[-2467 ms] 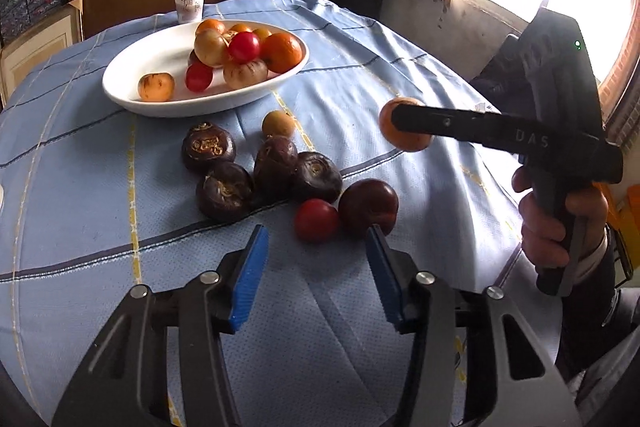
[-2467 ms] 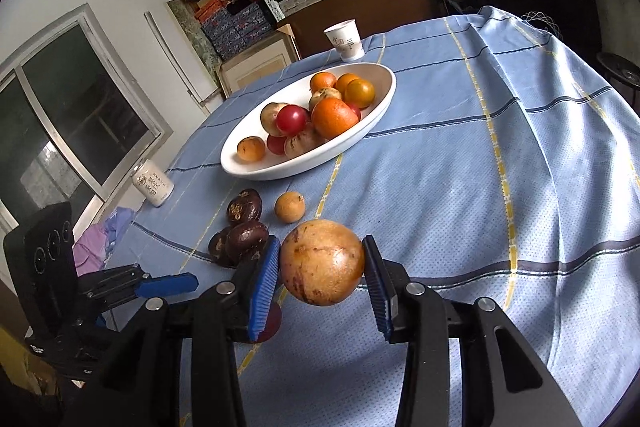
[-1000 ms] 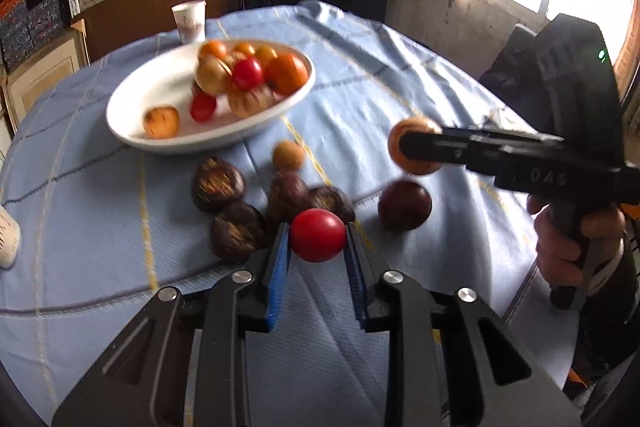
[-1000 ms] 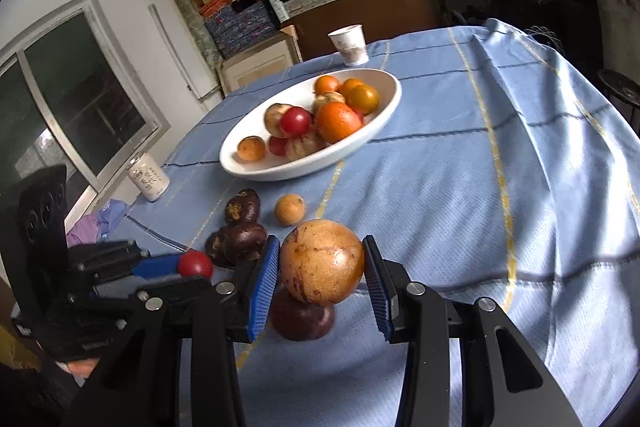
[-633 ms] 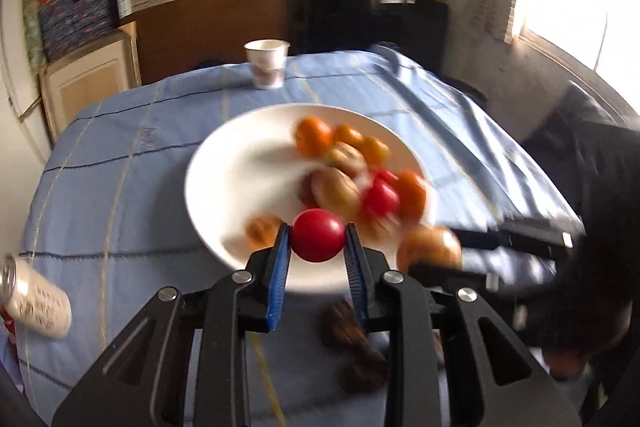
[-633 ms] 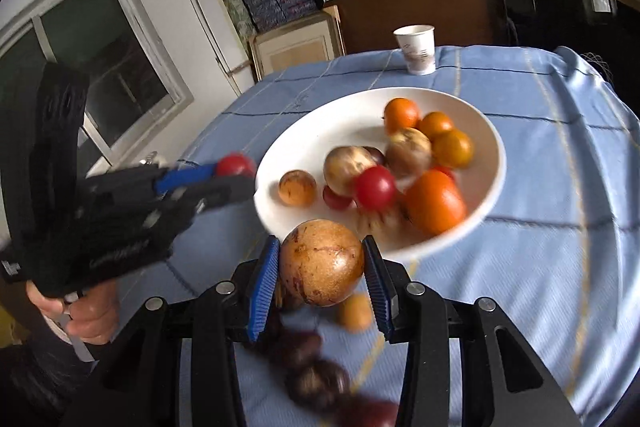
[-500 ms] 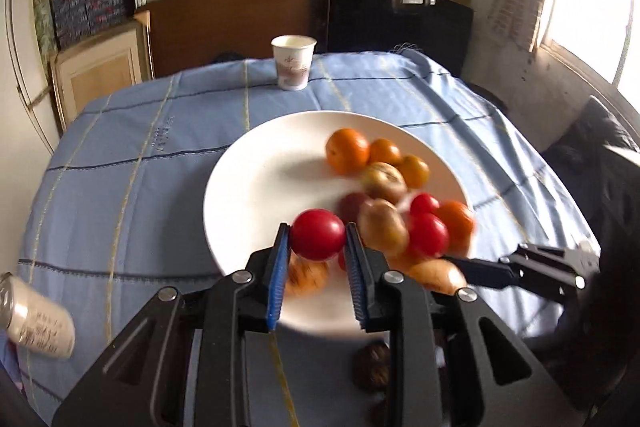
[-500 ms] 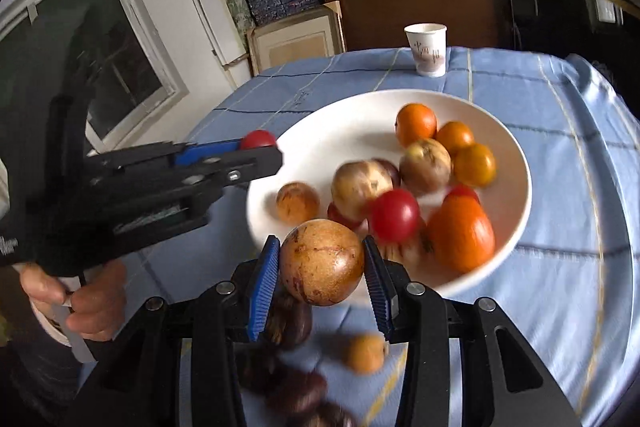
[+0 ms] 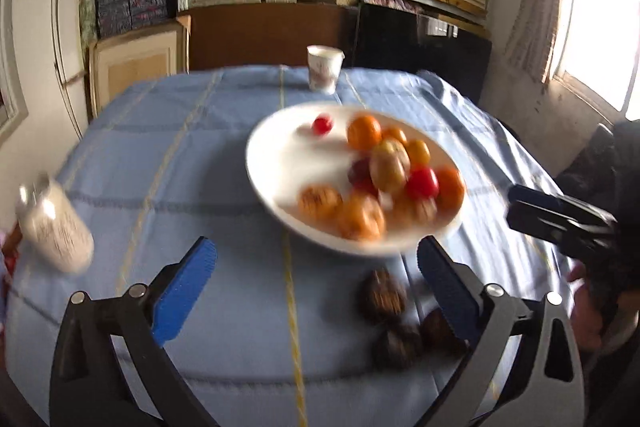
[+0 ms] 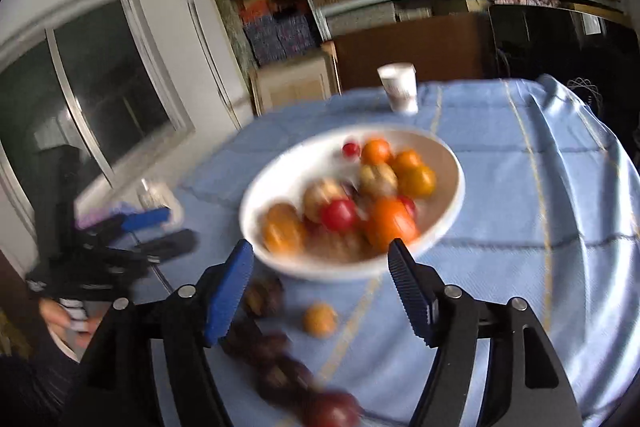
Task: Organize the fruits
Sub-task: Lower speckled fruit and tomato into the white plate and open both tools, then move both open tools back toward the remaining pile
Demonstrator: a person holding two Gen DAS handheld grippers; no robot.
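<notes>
Left wrist view, left to right: a can (image 9: 54, 227) stands at the tabletop (image 9: 180, 155) edge. The left tool (image 9: 316, 267) has its jaws spread wide and opening, nothing between them. The bowl (image 9: 272, 151) holds blurred fruit, with a small red fruit (image 9: 322, 125) lying alone on its far side. A cup (image 9: 324, 69) stands beyond the bowl. Dark fruits (image 9: 384, 295) lie on the cloth before the bowl. The right tool (image 9: 560, 215) enters at the right edge.

Right wrist view only: the left tool (image 10: 160, 231) appears at the left, empty. The right tool (image 10: 320, 279) has jaws opening and empty. A small orange fruit (image 10: 320, 319) lies on the cloth near the bowl (image 10: 452, 167), a dark red fruit (image 10: 336, 409) at the bottom edge.
</notes>
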